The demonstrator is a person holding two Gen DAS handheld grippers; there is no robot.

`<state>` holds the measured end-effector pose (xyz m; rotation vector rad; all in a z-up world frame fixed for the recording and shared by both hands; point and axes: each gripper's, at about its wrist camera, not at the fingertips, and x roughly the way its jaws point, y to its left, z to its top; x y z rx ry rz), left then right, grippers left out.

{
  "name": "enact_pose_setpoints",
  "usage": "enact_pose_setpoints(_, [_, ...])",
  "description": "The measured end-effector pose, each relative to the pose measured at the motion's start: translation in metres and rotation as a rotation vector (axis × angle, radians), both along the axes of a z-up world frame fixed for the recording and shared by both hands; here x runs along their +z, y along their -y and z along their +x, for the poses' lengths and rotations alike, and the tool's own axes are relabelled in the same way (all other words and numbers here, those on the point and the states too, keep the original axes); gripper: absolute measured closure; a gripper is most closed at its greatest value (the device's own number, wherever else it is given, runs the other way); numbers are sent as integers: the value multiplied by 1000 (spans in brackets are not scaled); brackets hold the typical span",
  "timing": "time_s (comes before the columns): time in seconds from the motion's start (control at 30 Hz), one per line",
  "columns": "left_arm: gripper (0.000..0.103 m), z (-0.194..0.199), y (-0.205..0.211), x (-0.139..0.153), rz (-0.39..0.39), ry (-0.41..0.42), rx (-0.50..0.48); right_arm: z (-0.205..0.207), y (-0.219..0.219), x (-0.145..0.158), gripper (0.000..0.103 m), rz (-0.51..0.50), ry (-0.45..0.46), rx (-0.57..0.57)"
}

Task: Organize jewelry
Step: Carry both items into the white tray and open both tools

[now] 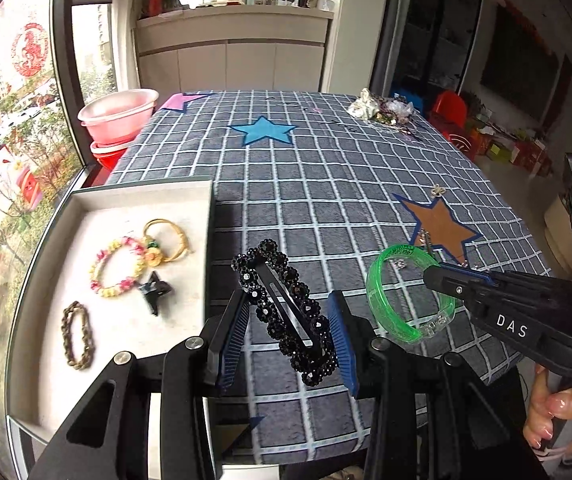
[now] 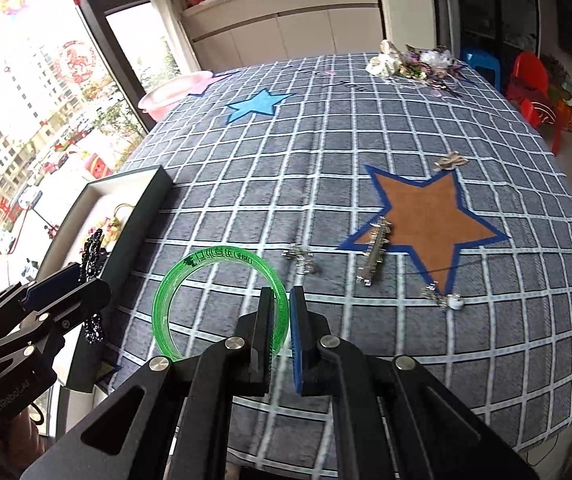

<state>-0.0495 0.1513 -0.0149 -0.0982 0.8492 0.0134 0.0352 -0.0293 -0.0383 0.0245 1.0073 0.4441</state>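
A black beaded hair clip sits gripped between the blue-padded fingers of the left gripper, held above the checked tablecloth just beside the right wall of a white-lined tray; the clip runs diagonally, its far end pointing up and toward the tray. In the right wrist view the same clip shows as a dark beaded strip at the tray's near edge. To its right, a translucent green bangle with dark printed lettering stands on edge, its rim pinched between the nearly closed fingers of the right gripper; the left wrist view shows that bangle clamped at the tip of the right tool and whether its lower rim touches the cloth cannot be told. Inside the tray lie 4 pieces: a pastel flower bracelet, a yellow cord bracelet touching it, a small black claw clip just below them, and a brown braided band nearest the camera. On the cloth beyond the bangle, 3 small silver ornaments and a silver bar clip lie near an orange star. A blue star marks the cloth farther back, a heap of trinkets sits at the far corner, and a pink basin stands off the table's left edge by the window.
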Motion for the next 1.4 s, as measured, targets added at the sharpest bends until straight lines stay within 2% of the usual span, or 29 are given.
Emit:
enact_pose_setpoints(0.4, [55,-45,-102,-19,11,-32,249,-26,-124,1,95,-25,12,263])
enact_pose_setpoints(0.57, [55,-54,-131,-30,21,-57,316,-36,-167,1,95,-42,17,356])
enact_pose_setpoints(0.87, [55,-53,-147,-47,31,-102,338,-41,-218,-9,95,-144,30,469])
enact_pose_setpoints(1.17, [55,-50,-149,-56,32,-143,327,-39,-234,-27,95,-229,-9,513])
enact_pose_setpoints(1.4, [52,-49,-151,-61,40,-165,341,-36,-240,-36,95,-254,-38,521])
